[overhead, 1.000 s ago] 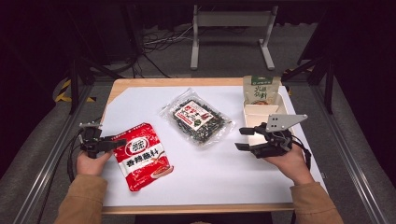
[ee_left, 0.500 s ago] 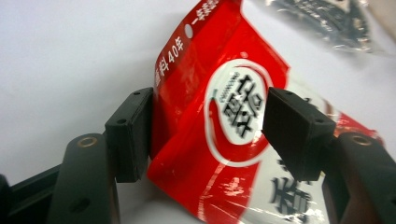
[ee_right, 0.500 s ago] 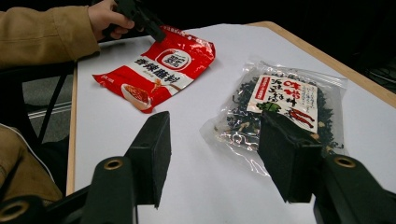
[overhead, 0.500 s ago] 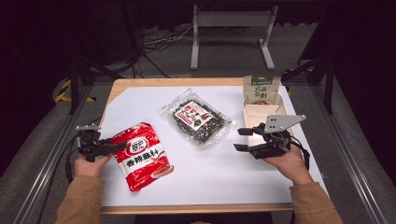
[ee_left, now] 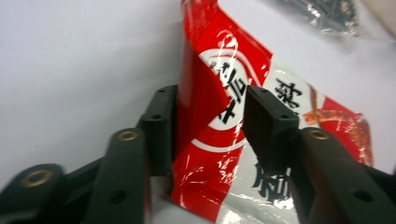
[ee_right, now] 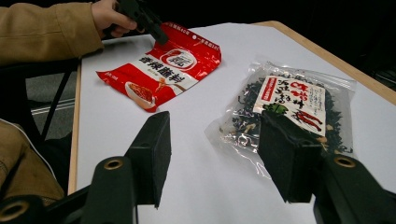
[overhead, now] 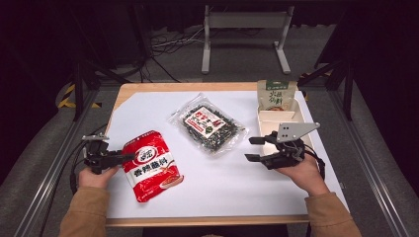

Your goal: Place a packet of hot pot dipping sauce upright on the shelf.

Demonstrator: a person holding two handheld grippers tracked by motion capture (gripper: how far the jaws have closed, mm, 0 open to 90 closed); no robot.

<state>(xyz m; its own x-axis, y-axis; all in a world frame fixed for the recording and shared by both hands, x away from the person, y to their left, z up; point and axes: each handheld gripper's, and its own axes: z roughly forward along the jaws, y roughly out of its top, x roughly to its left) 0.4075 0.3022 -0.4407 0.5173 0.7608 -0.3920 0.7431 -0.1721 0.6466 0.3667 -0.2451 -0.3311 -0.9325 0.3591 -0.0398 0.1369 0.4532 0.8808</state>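
red packet: the red packet (overhead: 150, 165) lies flat at the near left of the table (overhead: 276, 197), one edge lifted into the left gripper.
left gripper: the left gripper (ee_left: 210, 126) straddles that raised edge, jaws either side with a gap showing, likely about to pinch.
right gripper: the right gripper (overhead: 256, 149) hovers empty, jaws wide apart, near the clear bag.
material: glossy, crinkled red film, thin and floppy.
clear bag: the clear bag (overhead: 210, 126) holds dark dried flakes mid-table.
tray: the tray (overhead: 296, 111) props a green pouch (overhead: 275, 94) upright.
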